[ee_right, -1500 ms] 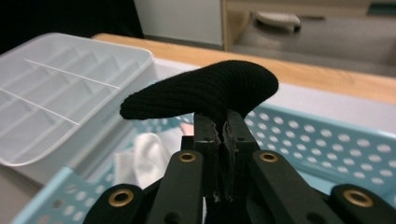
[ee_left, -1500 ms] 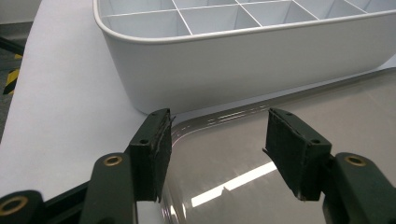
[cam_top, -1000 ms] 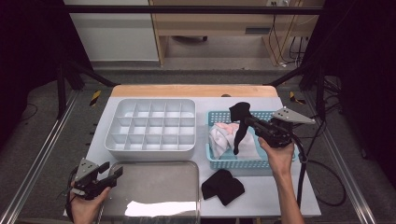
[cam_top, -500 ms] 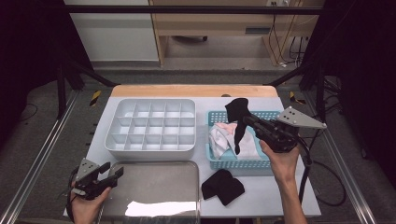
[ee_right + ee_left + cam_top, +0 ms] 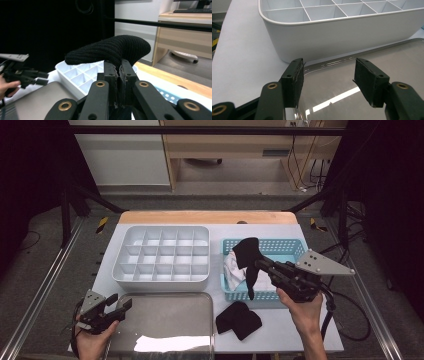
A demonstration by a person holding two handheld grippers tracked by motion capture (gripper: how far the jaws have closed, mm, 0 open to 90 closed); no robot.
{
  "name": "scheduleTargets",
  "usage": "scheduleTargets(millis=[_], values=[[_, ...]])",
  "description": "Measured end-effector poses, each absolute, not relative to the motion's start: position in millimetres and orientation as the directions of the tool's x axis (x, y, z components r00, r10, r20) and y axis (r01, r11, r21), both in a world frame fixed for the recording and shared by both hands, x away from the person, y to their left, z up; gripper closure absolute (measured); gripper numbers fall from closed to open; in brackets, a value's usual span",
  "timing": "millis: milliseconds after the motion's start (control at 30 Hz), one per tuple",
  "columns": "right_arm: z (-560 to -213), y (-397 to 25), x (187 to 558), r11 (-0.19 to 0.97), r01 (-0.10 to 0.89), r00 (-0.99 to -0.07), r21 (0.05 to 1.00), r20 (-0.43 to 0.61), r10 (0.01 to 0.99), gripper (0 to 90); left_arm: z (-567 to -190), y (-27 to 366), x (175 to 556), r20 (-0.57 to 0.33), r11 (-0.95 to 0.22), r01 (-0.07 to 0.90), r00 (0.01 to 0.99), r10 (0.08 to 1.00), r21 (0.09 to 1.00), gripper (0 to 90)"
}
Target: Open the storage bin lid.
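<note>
High view: the right gripper [image 5: 261, 265] is held above the blue basket [image 5: 292, 246], at about 3 o'clock on the table [image 5: 295, 330], and pinches a black sock [image 5: 248, 255]. The sock hangs from the jaws, its upper part folded over toward 11 o'clock and its lower end dangling down across the basket's near wall. A white cloth [image 5: 233, 268] lies in the basket's left end, just beside the hanging sock. A second black sock [image 5: 239, 319] lies flat on the table at 6 o'clock from the basket, near the right edge of the metal tray [image 5: 165, 320]. The white divided box [image 5: 162, 255] sits at 12 o'clock from the tray, just left of the basket. The left gripper [image 5: 119, 304] is low at 7 o'clock, at the tray's left edge, jaws spread.

Left gripper view: the left gripper [image 5: 328, 77] has its two black jaws wide apart with nothing between them. They hover over the tray [image 5: 372, 57], whose rim runs just behind them, and the box [image 5: 342, 27] stands at 12 o'clock, close to that rim.

Right gripper view: the right gripper [image 5: 119, 75] has its jaws pressed together on the sock [image 5: 110, 51], which arches over the tips toward 10 o'clock. The box [image 5: 75, 73] lies beyond it, the tray [image 5: 32, 100] is at 8 o'clock, and the left gripper [image 5: 43, 78] is at 9 o'clock.
</note>
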State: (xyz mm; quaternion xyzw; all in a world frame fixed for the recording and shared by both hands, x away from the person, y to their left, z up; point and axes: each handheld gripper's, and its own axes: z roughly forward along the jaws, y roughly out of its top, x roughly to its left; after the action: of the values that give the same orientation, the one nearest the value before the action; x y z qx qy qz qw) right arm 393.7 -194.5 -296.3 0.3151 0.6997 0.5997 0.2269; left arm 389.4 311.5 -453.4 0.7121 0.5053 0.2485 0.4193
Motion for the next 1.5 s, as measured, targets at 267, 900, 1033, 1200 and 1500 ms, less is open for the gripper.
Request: scheduleTargets(millis=[267,900,1033,1200,1500], values=[[-308,-195,378,0.092,0.186,-0.719,0.978,0.071,0.691,86.2,-453,312,389,-0.070,-0.136,0.508,0.365,0.928,0.851,39.8],[-349,-197,362,0.197,0.299,-0.729,0.934,0.090,0.678,86.1,-451,312,387,-0.078,-0.128,0.500,0.371,0.925,0.856,40.3],[-362,-202,360,0.206,0.333,-0.719,0.920,0.106,0.687,86.2,-452,312,387,-0.078,-0.130,0.501,0.372,0.925,0.856,40.3],[-377,-209,357,0.214,0.375,-0.702,0.902,0.126,0.701,86.1,-451,311,387,-0.077,-0.132,0.500,0.376,0.923,0.856,40.5],[-415,-230,356,0.212,0.476,-0.640,0.854,0.171,0.749,86.0,-451,311,387,-0.074,-0.136,0.498,0.380,0.922,0.856,40.6]])
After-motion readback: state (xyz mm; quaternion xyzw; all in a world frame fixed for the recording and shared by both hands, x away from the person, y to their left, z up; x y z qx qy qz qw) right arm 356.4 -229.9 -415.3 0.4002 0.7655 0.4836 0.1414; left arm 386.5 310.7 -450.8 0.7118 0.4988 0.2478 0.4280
